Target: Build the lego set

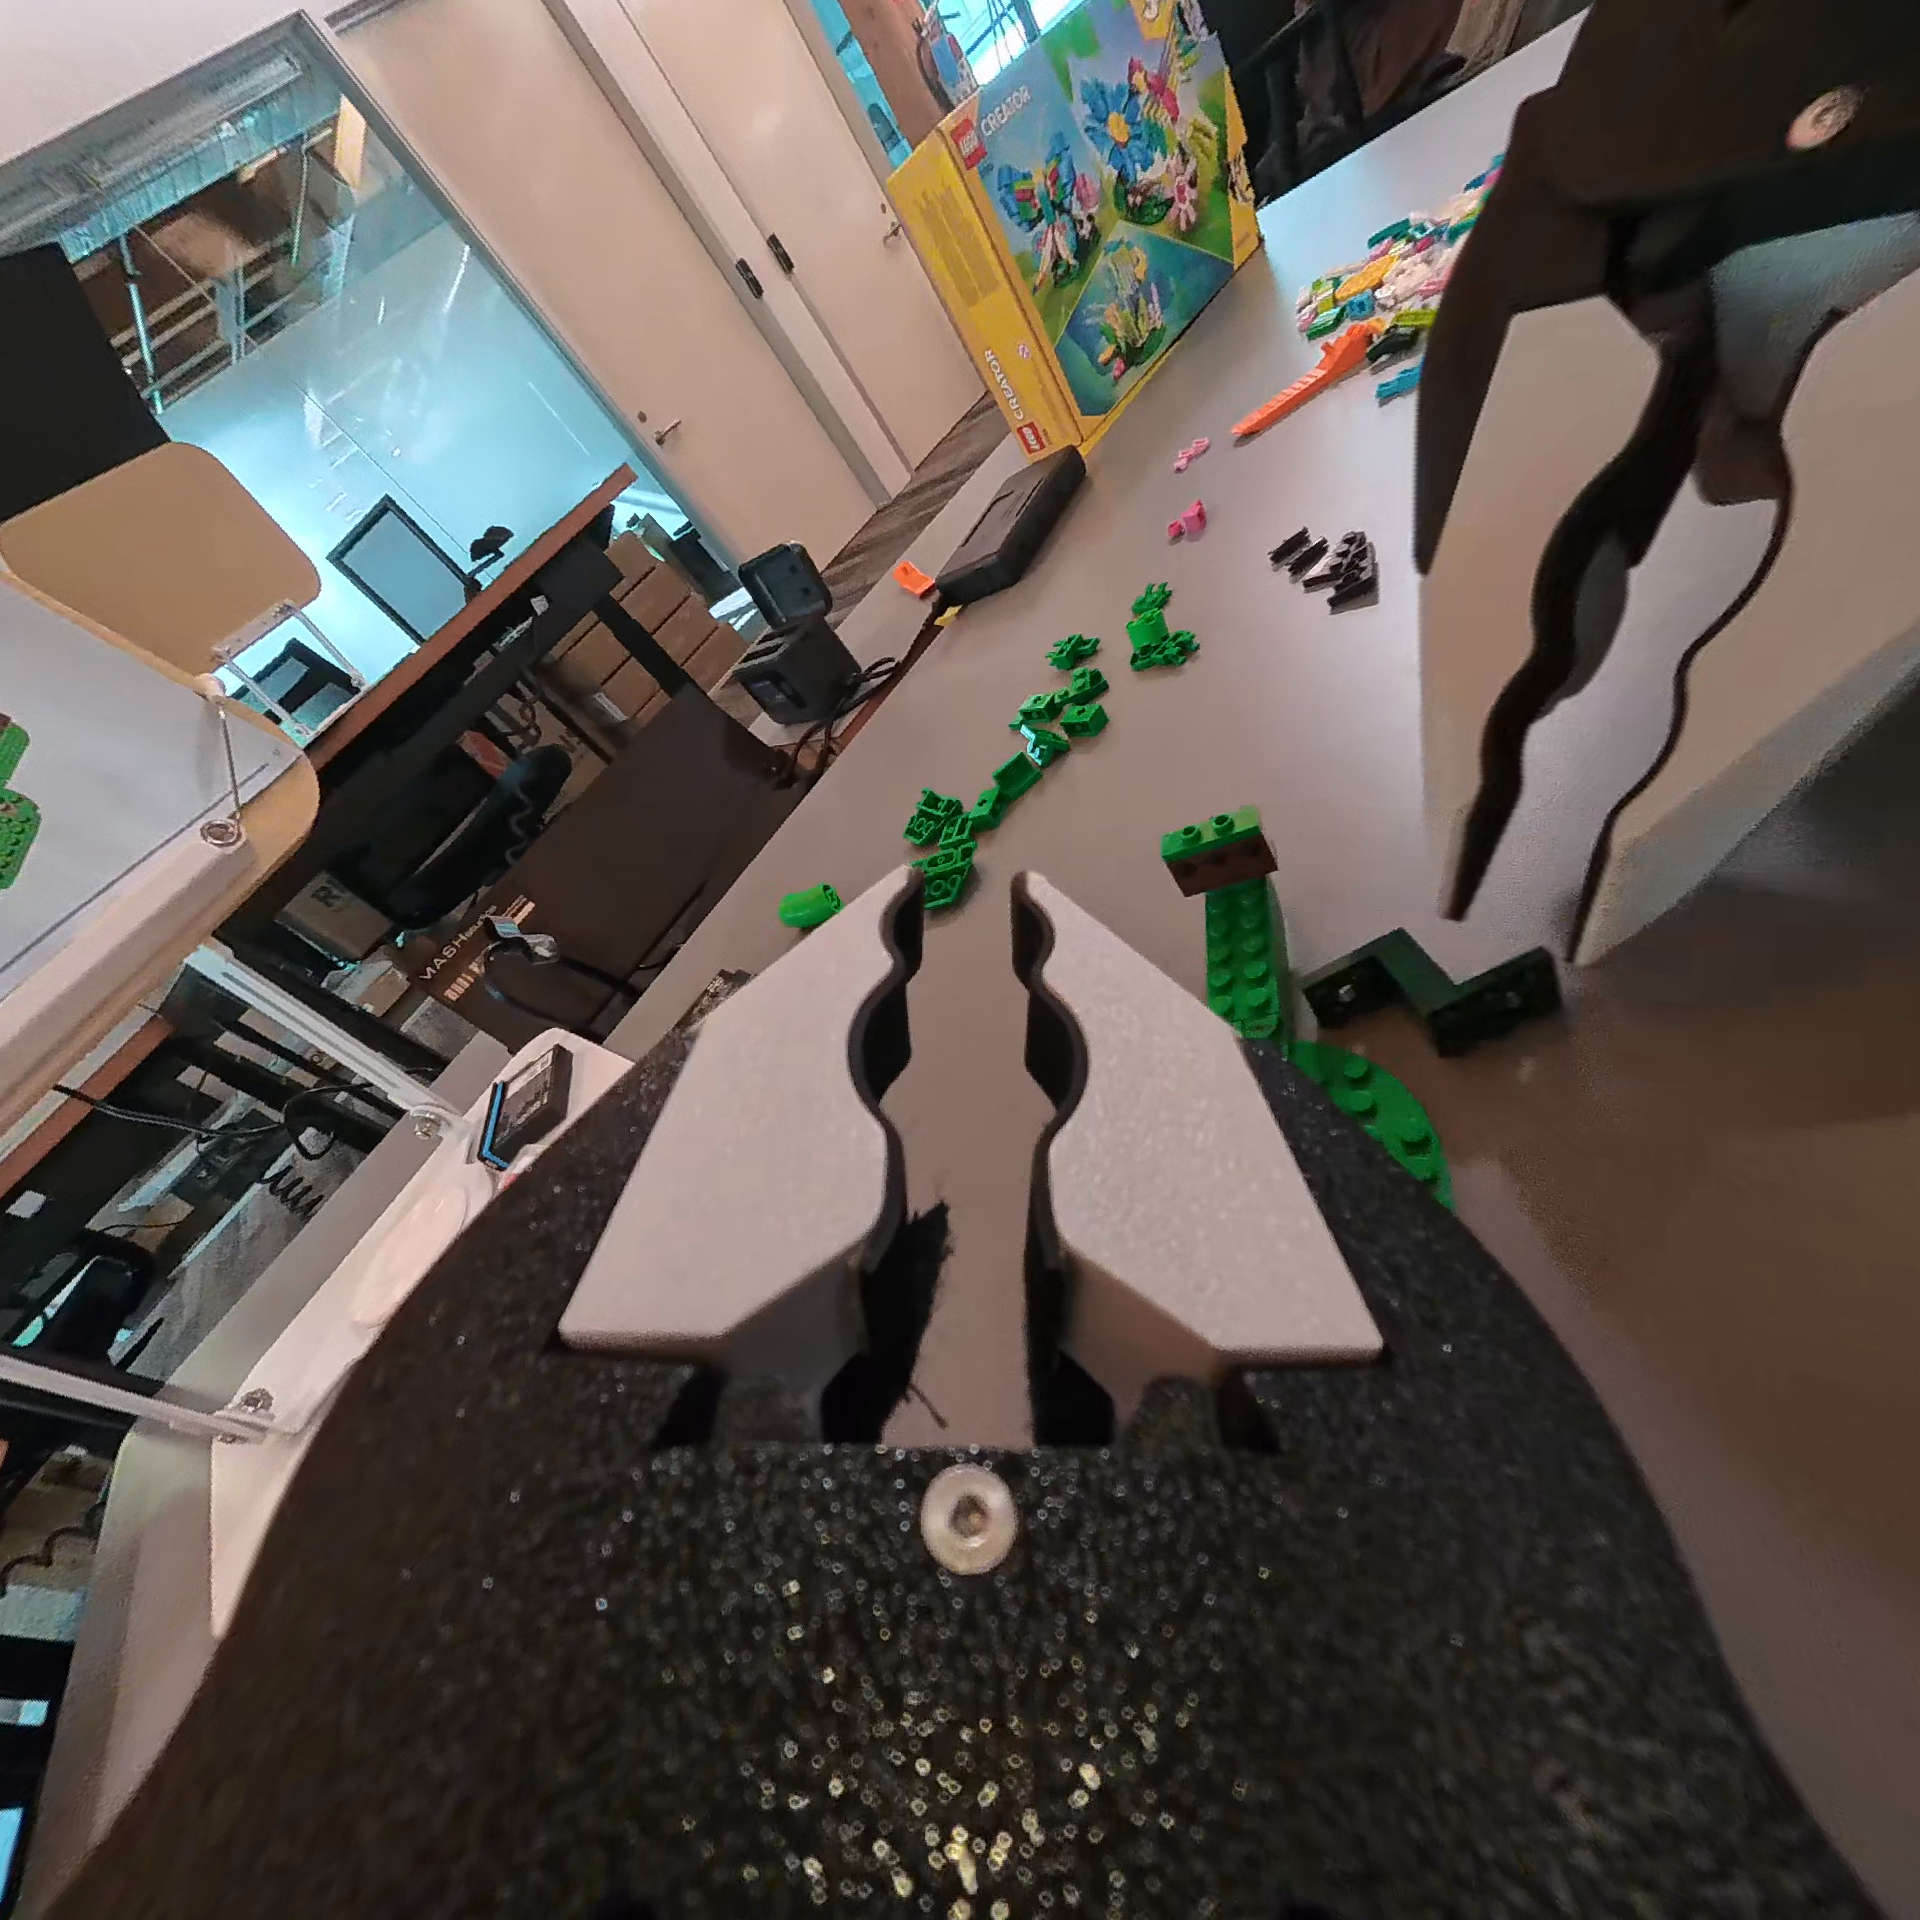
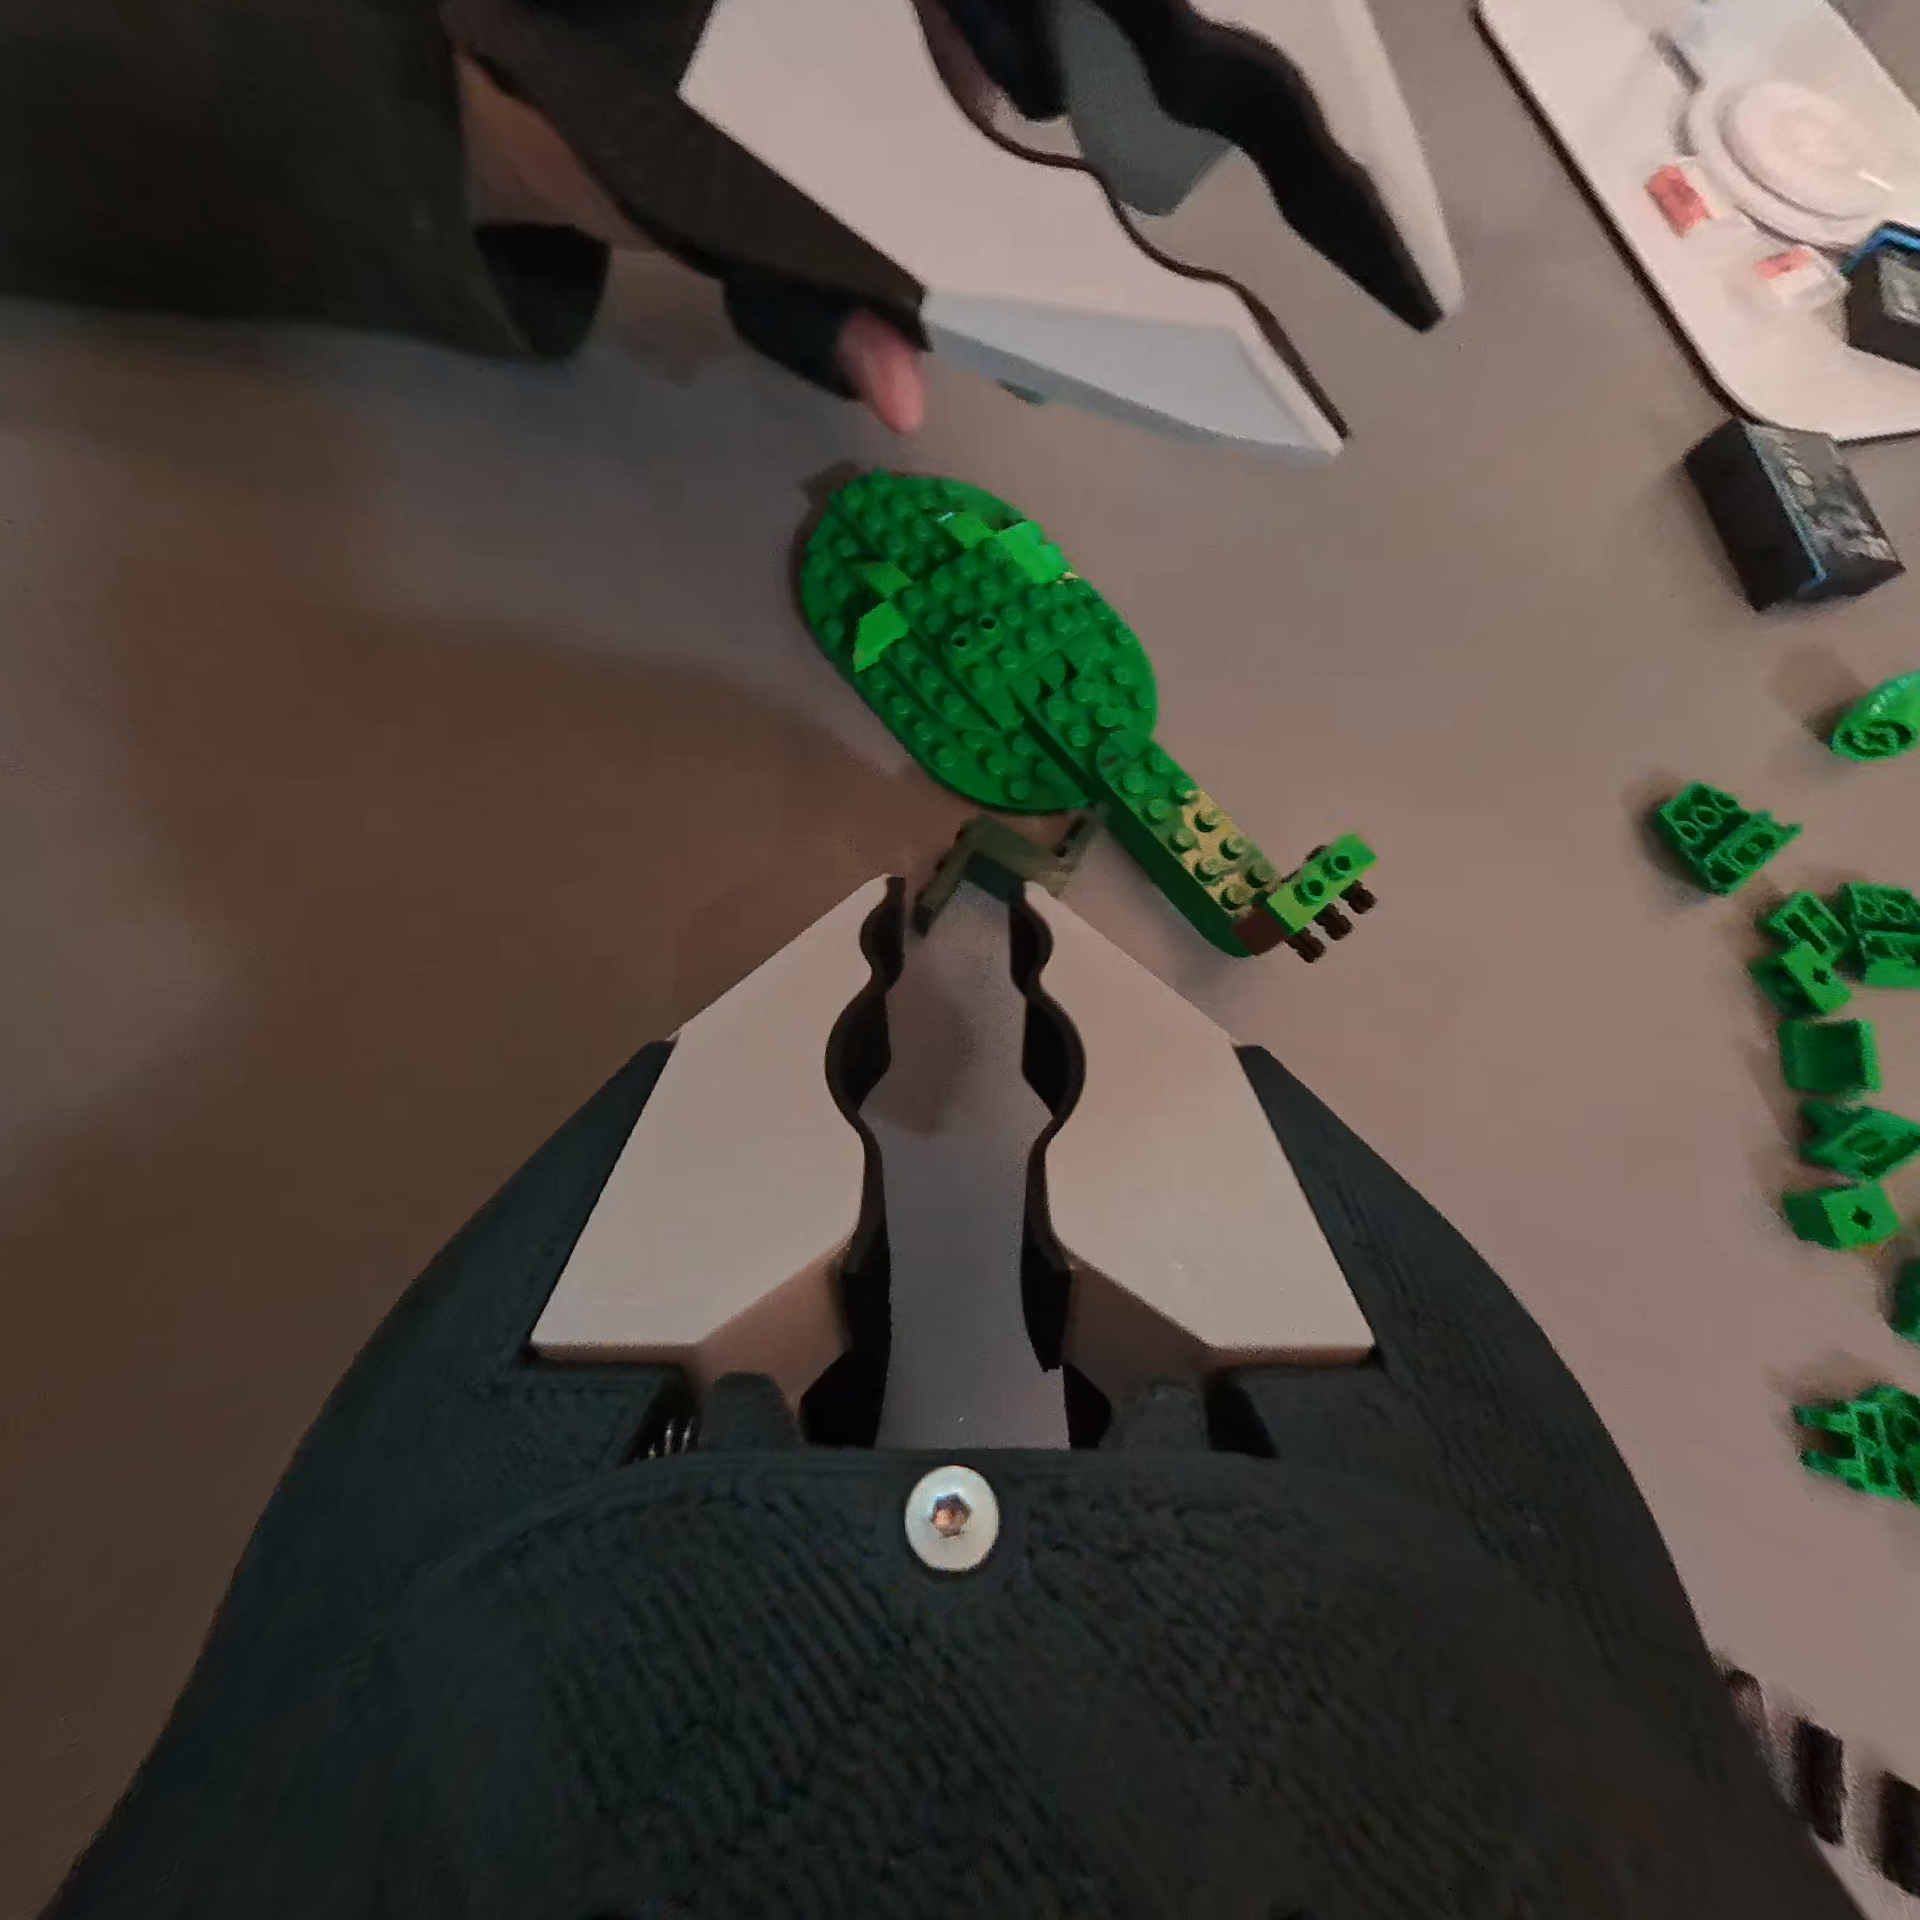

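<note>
My left gripper and right gripper both hang spread and empty. Only the right wrist view shows the whole green build mid-worktop; only the left shows the set box at the far edge.

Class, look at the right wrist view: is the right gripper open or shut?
Open. The right gripper holds nothing; grey table shows between its wavy black pads.
</note>
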Tool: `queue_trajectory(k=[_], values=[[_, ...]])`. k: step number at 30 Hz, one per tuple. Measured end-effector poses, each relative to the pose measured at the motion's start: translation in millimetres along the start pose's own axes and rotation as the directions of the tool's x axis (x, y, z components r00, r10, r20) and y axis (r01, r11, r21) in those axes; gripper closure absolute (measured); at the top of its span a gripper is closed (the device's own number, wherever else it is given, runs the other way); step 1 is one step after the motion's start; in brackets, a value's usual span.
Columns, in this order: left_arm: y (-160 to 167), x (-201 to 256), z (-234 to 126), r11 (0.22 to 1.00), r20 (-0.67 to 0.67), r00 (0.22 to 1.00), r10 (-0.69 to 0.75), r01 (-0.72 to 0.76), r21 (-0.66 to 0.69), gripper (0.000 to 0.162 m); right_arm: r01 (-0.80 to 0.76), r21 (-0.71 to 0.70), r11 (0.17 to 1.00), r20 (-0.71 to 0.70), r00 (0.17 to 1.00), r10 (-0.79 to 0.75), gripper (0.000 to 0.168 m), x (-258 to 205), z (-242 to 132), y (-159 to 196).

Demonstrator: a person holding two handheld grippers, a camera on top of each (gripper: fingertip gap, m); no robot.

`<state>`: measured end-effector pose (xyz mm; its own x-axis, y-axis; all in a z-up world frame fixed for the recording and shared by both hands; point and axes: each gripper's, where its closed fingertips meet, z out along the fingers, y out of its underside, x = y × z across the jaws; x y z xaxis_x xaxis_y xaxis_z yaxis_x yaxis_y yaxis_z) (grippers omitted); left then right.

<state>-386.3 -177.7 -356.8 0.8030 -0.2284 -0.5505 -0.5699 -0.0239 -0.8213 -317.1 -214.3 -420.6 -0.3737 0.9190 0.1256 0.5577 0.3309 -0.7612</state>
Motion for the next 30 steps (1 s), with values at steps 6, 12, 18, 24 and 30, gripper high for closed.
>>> queue_trajectory(k=[6, 12, 18, 24, 30], values=[[13, -6, 3, 0.995, 0.027, 0.998, -0.063, 0.065, -0.074, 0.147, -0.024, -0.025, 0.999, -0.007, 1.0, 0.024, 0.15, -3, 11, 3], [19, -7, 4, 0.992, 0.026, 0.996, -0.09, 0.092, -0.09, 0.147, 0.0, -0.045, 0.999, -0.017, 1.0, 0.0, 0.164, -2, 15, 8], [14, 0, 5, 0.996, -0.01, 0.998, -0.063, 0.062, -0.065, 0.15, -0.069, 0.047, 0.997, 0.032, 0.997, 0.067, 0.165, 0, 3, -4], [-33, 48, -12, 0.976, -0.245, 0.967, 0.073, -0.019, 0.216, 0.141, -0.288, 0.188, 0.939, 0.218, 0.944, 0.247, 0.165, 1, -22, -22], [-44, 79, -21, 0.963, -0.387, 0.913, 0.126, -0.019, 0.27, 0.129, -0.509, 0.152, 0.847, 0.504, 0.777, 0.376, 0.165, -16, -42, -25]])
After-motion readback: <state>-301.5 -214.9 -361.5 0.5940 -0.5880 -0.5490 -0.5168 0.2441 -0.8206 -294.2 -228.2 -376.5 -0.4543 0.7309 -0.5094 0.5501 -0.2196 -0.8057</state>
